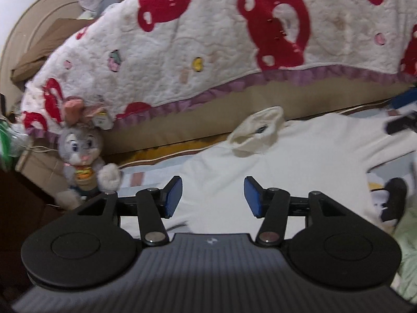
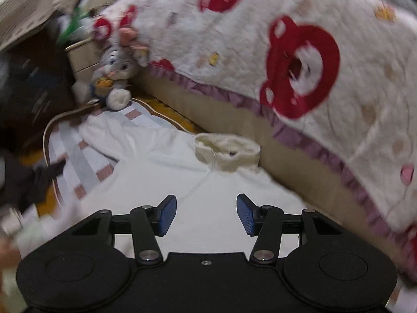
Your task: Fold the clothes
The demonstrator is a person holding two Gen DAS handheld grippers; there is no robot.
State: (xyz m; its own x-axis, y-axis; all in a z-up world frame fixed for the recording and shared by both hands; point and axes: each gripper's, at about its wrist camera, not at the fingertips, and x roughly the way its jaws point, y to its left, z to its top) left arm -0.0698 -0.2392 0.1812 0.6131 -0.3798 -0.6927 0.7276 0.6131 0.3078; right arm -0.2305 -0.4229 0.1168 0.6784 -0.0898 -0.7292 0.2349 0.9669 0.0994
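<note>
Hovering above the bed, the left gripper (image 1: pixel 212 197) and right gripper (image 2: pixel 206 215) both gape empty. The white sweater (image 2: pixel 208 198) lies spread flat below, collar (image 2: pixel 226 154) toward the quilt (image 2: pixel 299 65), presumably laid out ready for folding.
</note>
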